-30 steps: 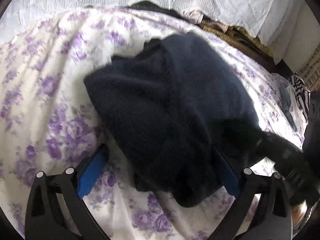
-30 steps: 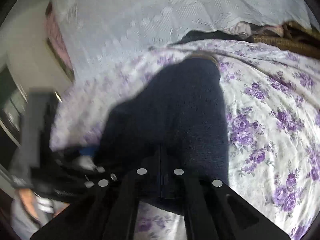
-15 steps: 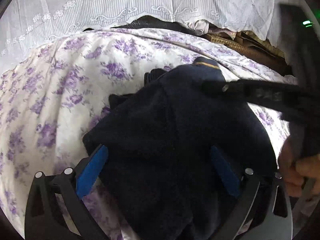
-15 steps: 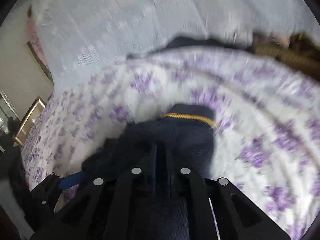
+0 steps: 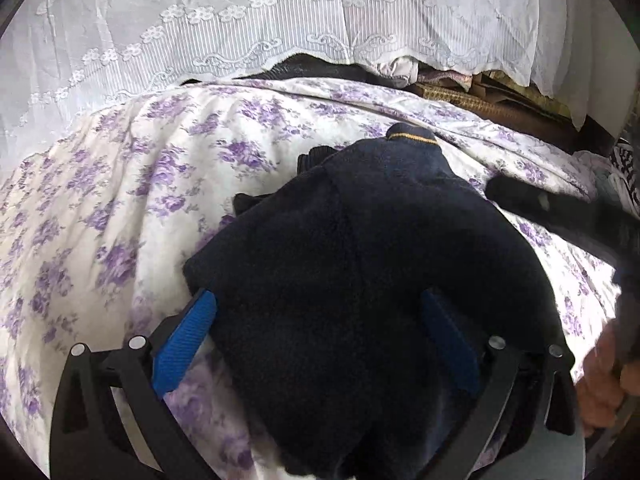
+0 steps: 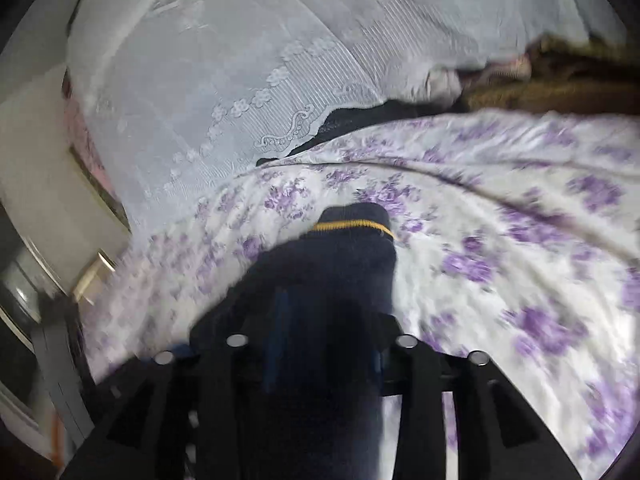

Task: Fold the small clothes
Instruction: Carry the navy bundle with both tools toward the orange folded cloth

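A dark navy knit garment (image 5: 360,264) with a thin yellow stripe at its far cuff lies bunched on the purple-flowered bedsheet (image 5: 120,208). My left gripper (image 5: 320,320) is open, its blue-padded fingers (image 5: 184,332) spread to either side of the garment's near part. In the right wrist view the same garment (image 6: 344,264) runs out ahead of my right gripper (image 6: 320,340), whose jaws now stand apart with the cloth lying between them; the view is blurred. The right gripper also shows at the right edge of the left wrist view (image 5: 568,208).
A white lace curtain (image 5: 280,32) hangs behind the bed. Dark cloth and brown woven items (image 5: 480,96) sit at the bed's far edge. A striped black-and-white cloth (image 5: 628,164) lies at the far right. A hand (image 5: 604,384) shows at lower right.
The right gripper laid the sleeve across the garment and has opened from shut. It has drawn back to the right. The left gripper stayed open around the garment.
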Demonstrator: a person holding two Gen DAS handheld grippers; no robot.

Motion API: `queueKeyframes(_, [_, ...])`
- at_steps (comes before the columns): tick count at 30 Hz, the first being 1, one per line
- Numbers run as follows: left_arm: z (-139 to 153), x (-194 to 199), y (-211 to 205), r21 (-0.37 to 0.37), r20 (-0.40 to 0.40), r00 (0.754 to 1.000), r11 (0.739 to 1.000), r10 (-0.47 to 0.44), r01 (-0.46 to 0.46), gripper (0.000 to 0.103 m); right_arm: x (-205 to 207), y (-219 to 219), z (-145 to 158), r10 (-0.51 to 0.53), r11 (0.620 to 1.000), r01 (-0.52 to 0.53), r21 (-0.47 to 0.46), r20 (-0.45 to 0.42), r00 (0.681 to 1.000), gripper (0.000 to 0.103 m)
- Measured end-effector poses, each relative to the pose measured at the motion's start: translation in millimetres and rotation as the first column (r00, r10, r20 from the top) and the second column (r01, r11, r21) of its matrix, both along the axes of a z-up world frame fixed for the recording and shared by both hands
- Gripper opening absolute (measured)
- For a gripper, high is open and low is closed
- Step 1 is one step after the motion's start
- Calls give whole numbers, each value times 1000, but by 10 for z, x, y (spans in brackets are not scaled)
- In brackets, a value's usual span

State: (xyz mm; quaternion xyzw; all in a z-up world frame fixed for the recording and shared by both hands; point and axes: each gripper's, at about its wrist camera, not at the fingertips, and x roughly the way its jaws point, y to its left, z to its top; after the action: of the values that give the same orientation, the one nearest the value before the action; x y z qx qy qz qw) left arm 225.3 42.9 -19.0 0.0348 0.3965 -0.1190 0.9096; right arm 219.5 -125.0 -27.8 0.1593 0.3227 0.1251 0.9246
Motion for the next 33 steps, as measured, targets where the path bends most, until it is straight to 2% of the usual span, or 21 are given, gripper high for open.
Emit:
queueKeyframes(6, [37, -268, 6, 44, 35, 999, 999, 19, -21, 99, -340, -57, -2, -22, 999, 23, -48, 16, 1000, 37])
queueKeyframes(8, [30, -342, 11, 58, 35, 999, 998, 21, -23, 99, -423, -79, -51, -24, 999, 24, -49, -4, 1000, 37])
queueKeyframes(10, [13, -373, 3, 73, 30, 999, 997, 26, -28, 99, -424, -51, -189, -17, 999, 13, -52, -58, 998, 46])
queueKeyframes(13, [-34, -361, 11, 77, -1, 999, 996, 34, -34, 99, -362, -158, -331, 0, 999, 4, 31, -123, 992, 57])
queueKeyframes(15, [-32, -343, 83, 23, -31, 999, 999, 25, -24, 99, -345, -255, -376, 19, 994, -2, 112, -146, 989, 60])
queueKeyframes(18, [-49, -262, 245, -144, -113, 993, 989, -36, 20, 99, -348, -375, -396, 39, 977, -9, 212, -139, 990, 69])
queueKeyframes(21, [-49, -200, 352, -271, -142, 986, 962, -83, 42, 99, -335, -436, -378, 60, 959, -24, 282, -118, 991, 71])
queueKeyframes(25, [-85, -70, 375, -411, -181, 969, 908, -170, 82, 99, -263, -441, -384, 92, 943, -48, 329, -119, 989, 74])
queueKeyframes(27, [-163, 44, 312, -429, -223, 952, 898, -208, 95, 99, -196, -420, -426, 109, 934, -55, 353, -136, 985, 74])
queueKeyframes(31, [-224, 162, 163, -399, -250, 941, 910, -227, 114, 99, 56, -344, -567, 148, 913, -61, 402, -188, 971, 74])
queueKeyframes(33, [-243, 219, 126, -409, -253, 939, 905, -233, 115, 99, 188, -291, -608, 169, 908, -75, 412, -196, 966, 74])
